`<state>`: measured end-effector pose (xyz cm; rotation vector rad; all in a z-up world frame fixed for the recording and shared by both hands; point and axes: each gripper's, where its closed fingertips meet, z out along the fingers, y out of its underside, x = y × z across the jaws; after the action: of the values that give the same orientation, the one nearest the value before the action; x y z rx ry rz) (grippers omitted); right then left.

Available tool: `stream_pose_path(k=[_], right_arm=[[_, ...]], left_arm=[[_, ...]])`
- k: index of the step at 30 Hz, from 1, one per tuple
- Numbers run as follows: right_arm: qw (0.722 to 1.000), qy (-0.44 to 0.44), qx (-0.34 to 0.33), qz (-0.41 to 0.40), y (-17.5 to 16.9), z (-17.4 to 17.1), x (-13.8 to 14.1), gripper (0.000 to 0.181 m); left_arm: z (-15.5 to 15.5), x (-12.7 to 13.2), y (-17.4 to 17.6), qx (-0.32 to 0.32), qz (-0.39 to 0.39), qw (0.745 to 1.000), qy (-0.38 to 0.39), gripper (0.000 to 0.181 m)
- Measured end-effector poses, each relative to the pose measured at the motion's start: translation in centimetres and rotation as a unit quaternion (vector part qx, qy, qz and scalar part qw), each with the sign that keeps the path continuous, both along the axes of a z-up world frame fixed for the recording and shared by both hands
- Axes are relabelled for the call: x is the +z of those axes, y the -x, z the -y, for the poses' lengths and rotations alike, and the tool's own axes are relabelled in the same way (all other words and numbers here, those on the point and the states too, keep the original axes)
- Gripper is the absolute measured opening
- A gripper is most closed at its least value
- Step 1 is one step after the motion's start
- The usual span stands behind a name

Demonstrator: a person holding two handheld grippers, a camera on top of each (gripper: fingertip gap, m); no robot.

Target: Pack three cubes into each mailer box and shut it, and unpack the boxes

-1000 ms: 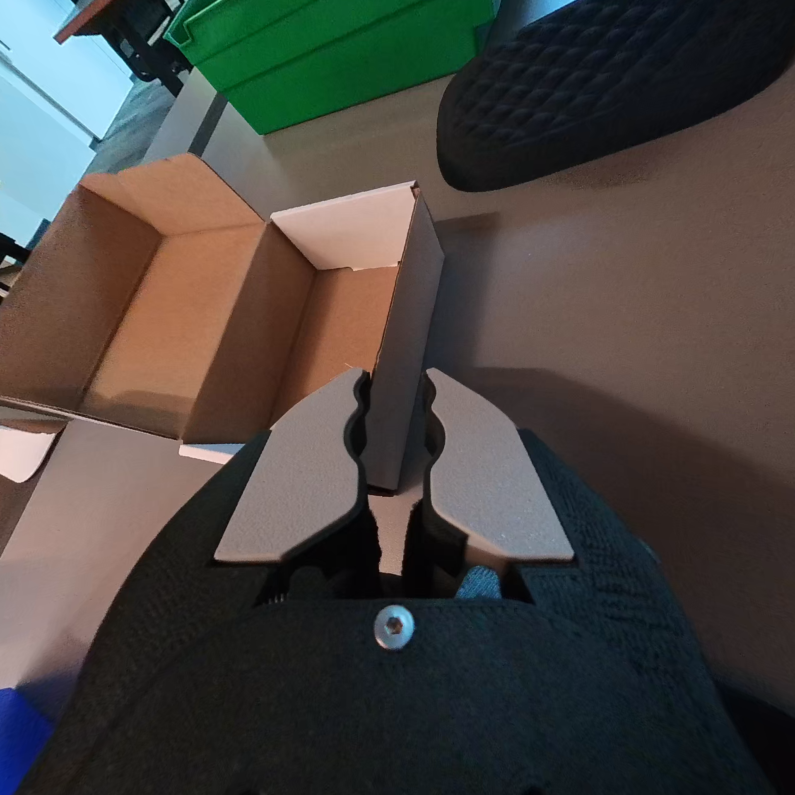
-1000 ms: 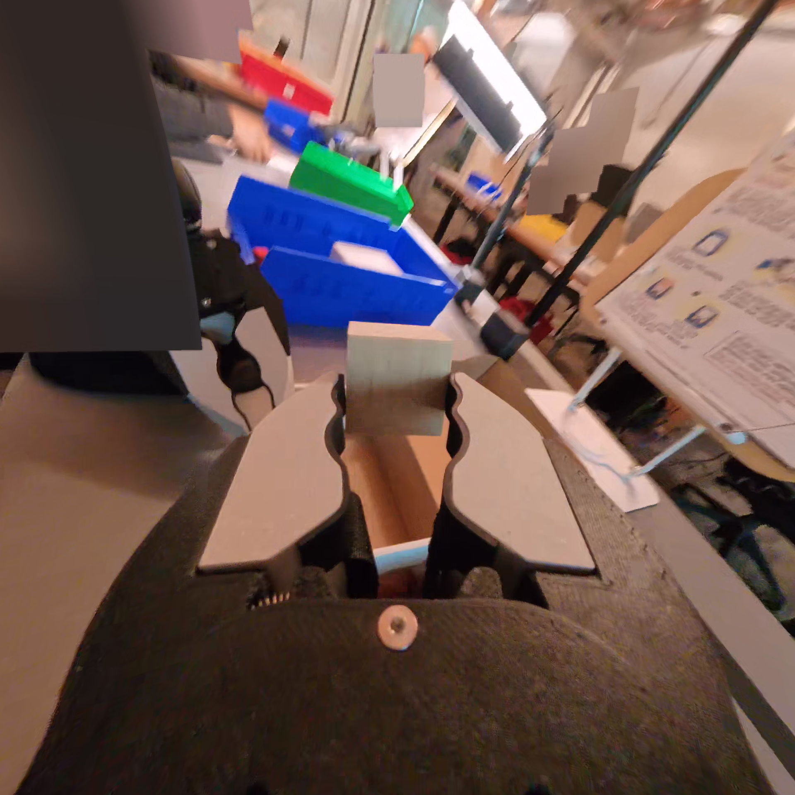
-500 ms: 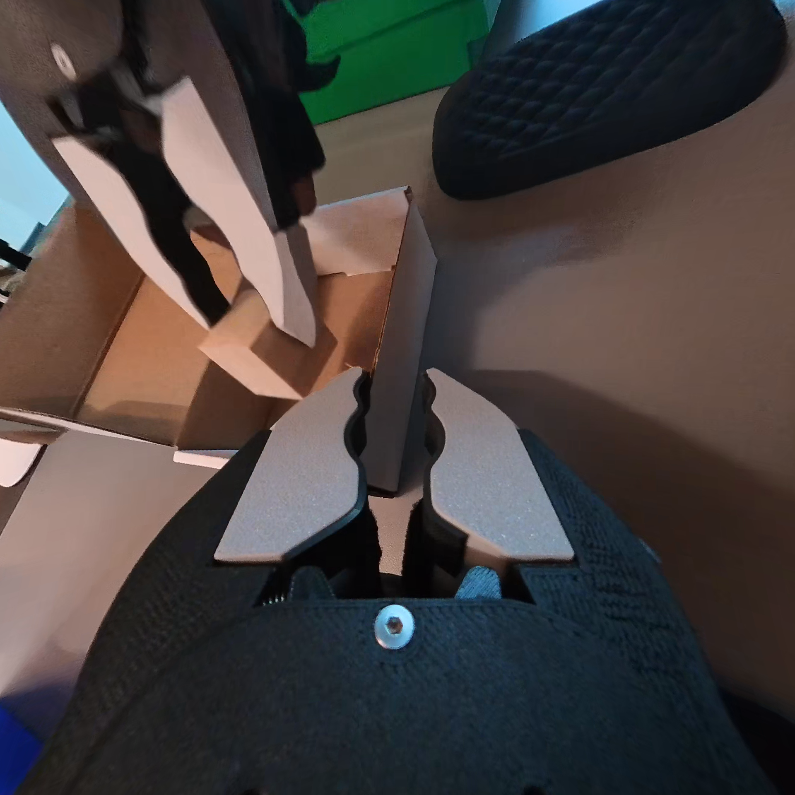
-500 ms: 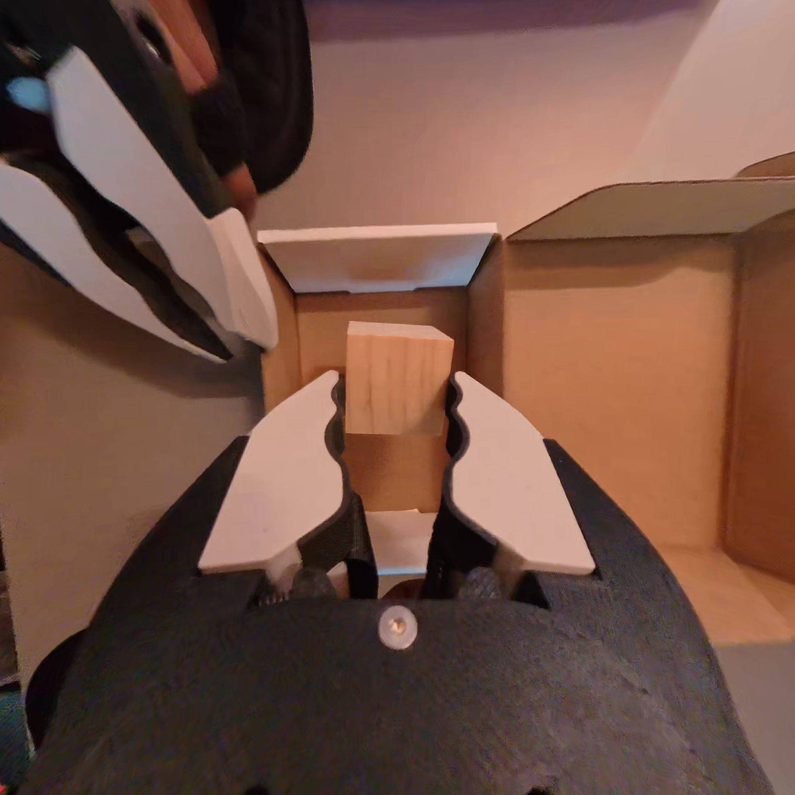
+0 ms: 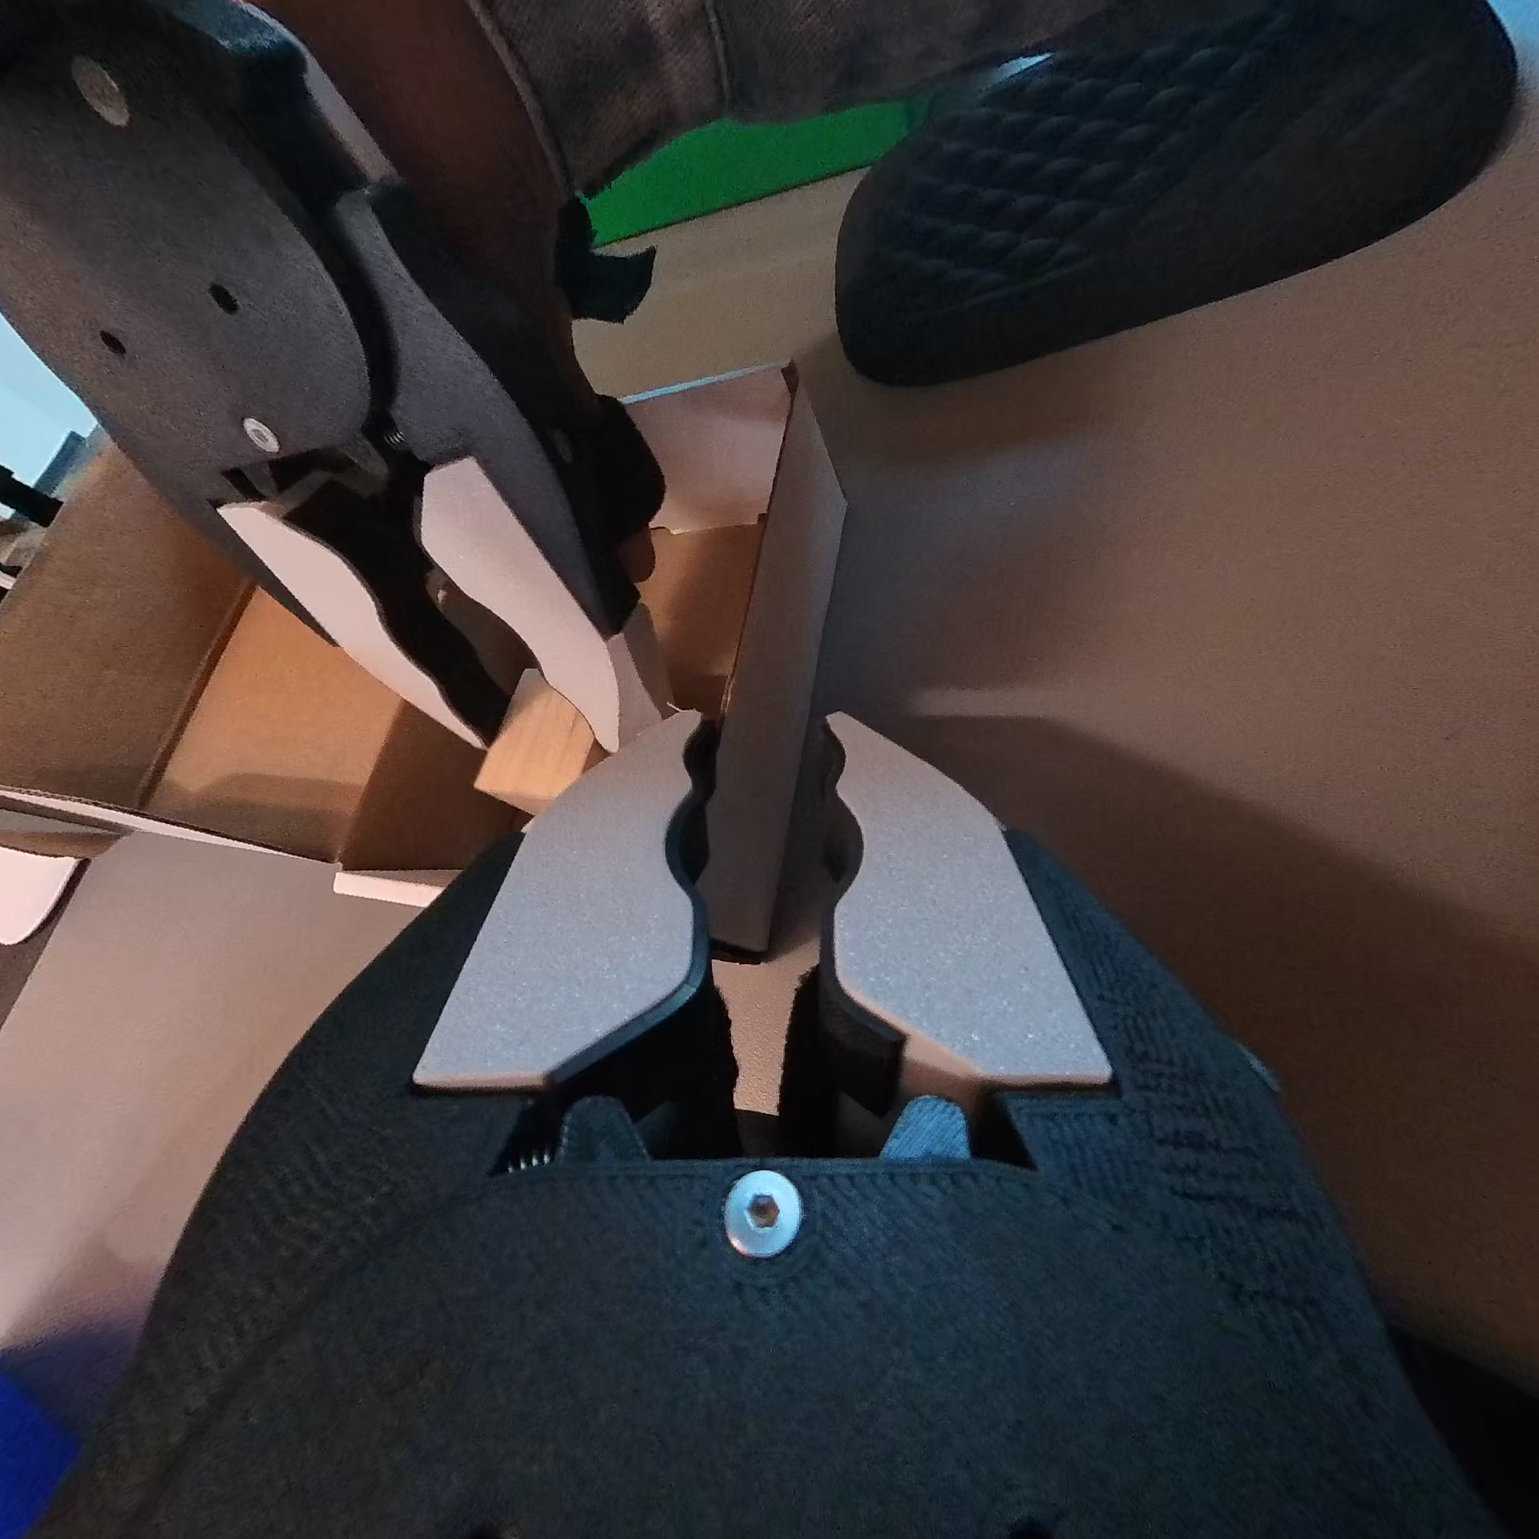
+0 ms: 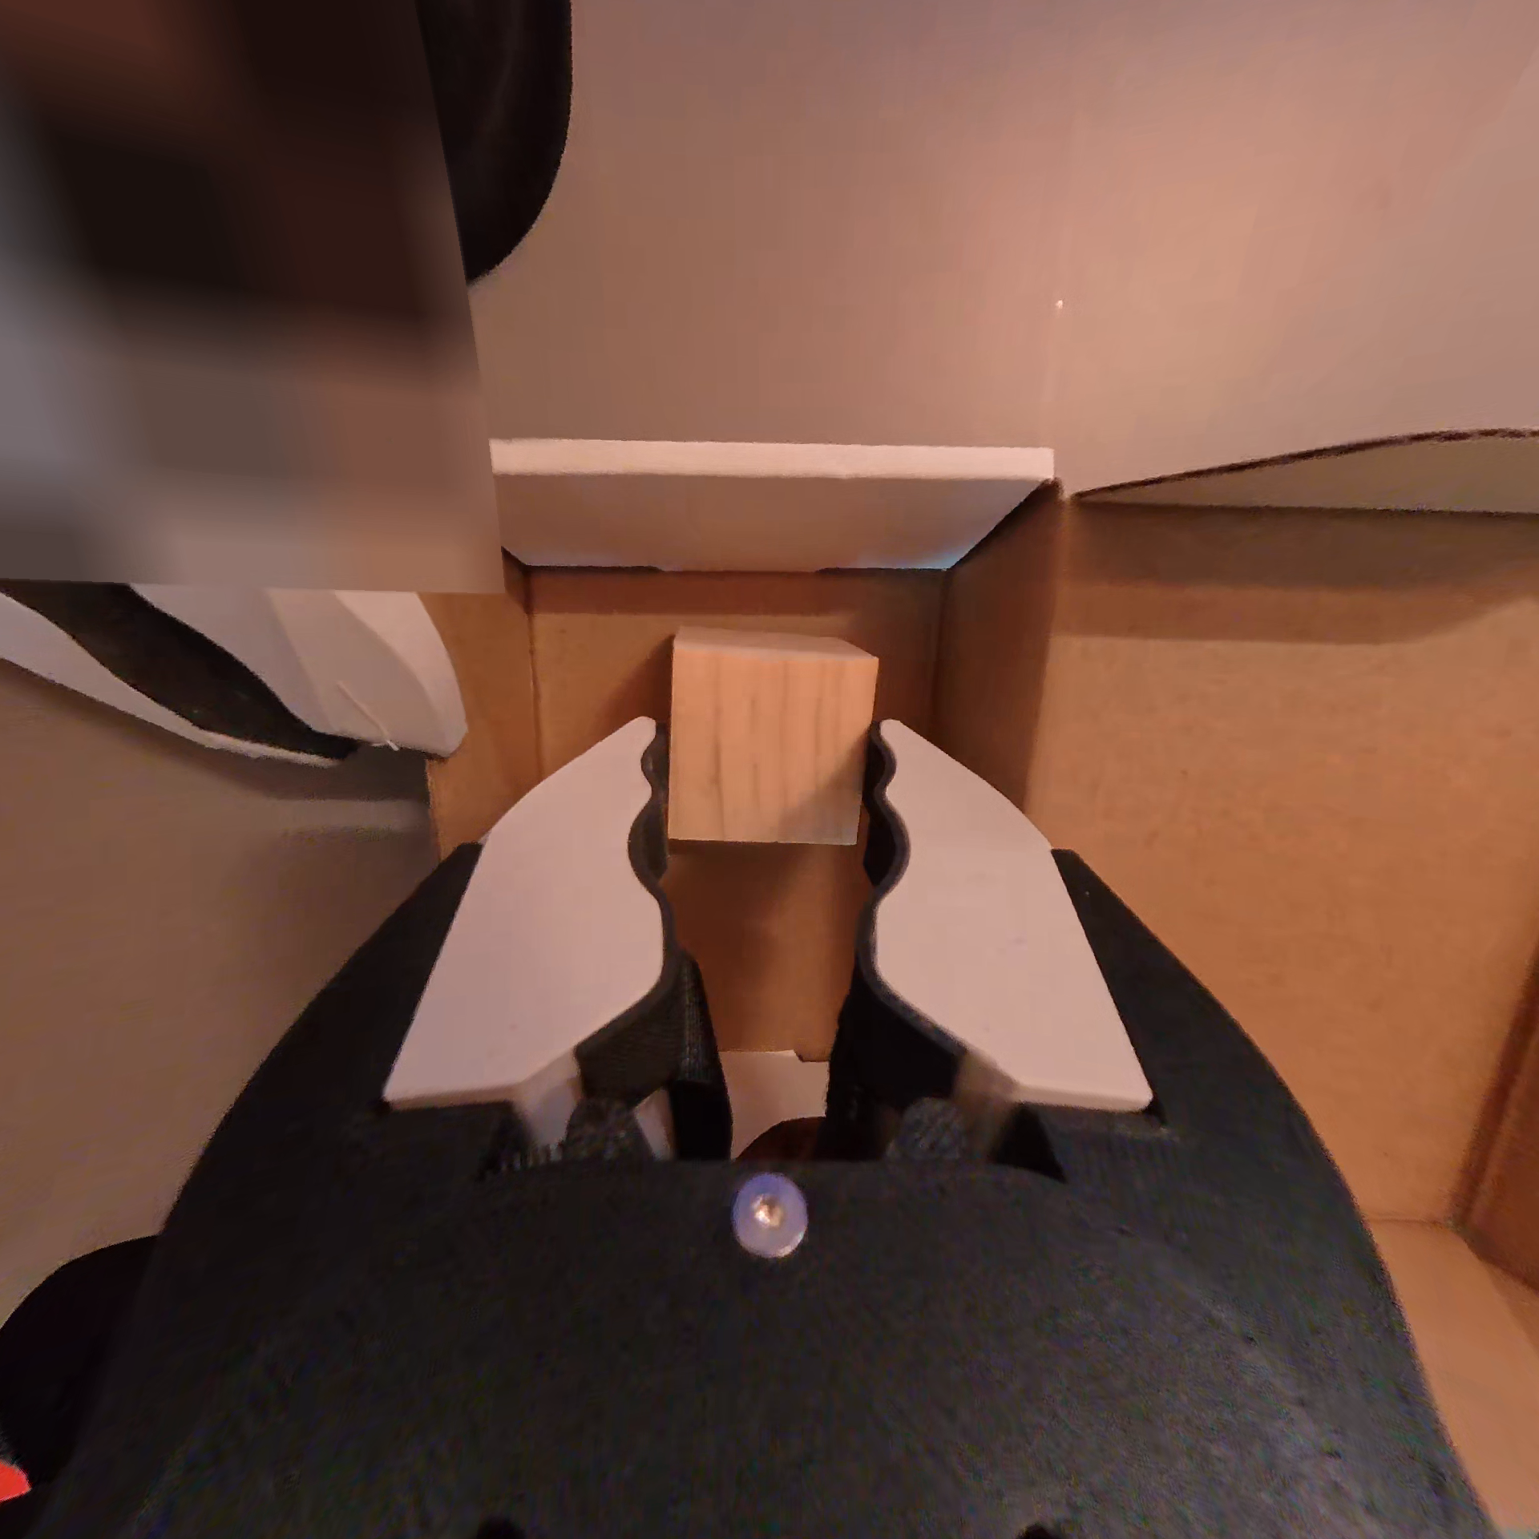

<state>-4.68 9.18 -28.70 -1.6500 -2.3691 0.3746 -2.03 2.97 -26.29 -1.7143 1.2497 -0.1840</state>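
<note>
An open brown mailer box (image 5: 275, 733) lies on the table. My left gripper (image 5: 762, 733) is shut on the box's upright side wall (image 5: 791, 583). In the right wrist view my right gripper (image 6: 766, 733) is shut on a light wooden cube (image 6: 770, 741) and holds it low inside the box (image 6: 1166, 791), near the end with the white flap (image 6: 749, 516). The left wrist view shows the right gripper's fingers (image 5: 533, 616) reaching down into the box with the cube (image 5: 537, 749) between them. The left gripper's fingers (image 6: 375, 691) show at the left of the right wrist view.
A black quilted pad (image 5: 1166, 191) lies on the table (image 5: 1207, 749) beyond the box. A green bin (image 5: 749, 179) stands behind it. A person's sleeve (image 5: 749, 50) crosses the top of the left wrist view. The box's lid (image 6: 1332, 483) lies open to the right.
My right gripper has swung over the box and gone down into it with the cube. The left gripper has kept its hold on the box wall.
</note>
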Motion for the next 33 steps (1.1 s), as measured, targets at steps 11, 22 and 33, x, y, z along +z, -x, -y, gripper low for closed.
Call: stream_pose_path(k=[11, 22, 33], right_arm=[[0.983, 0.004, -0.028, -0.18, 0.1, 0.6, 5.8, 0.06], [0.814, 0.028, -0.105, -0.571, -8.7, 2.6, 10.6, 0.114], [0.815, 0.013, -0.098, -0.57, -10.0, 4.1, 9.9, 0.116]], left_arm=[[0.0, 0.0, 0.0, 0.0, 0.002, 1.0, 0.002, 0.023], [0.0, 0.0, -0.1, -0.001, 0.012, 1.0, 0.006, 0.025], [0.5, 8.0, 5.0, 0.053, 0.202, 0.977, -0.04, 0.052]])
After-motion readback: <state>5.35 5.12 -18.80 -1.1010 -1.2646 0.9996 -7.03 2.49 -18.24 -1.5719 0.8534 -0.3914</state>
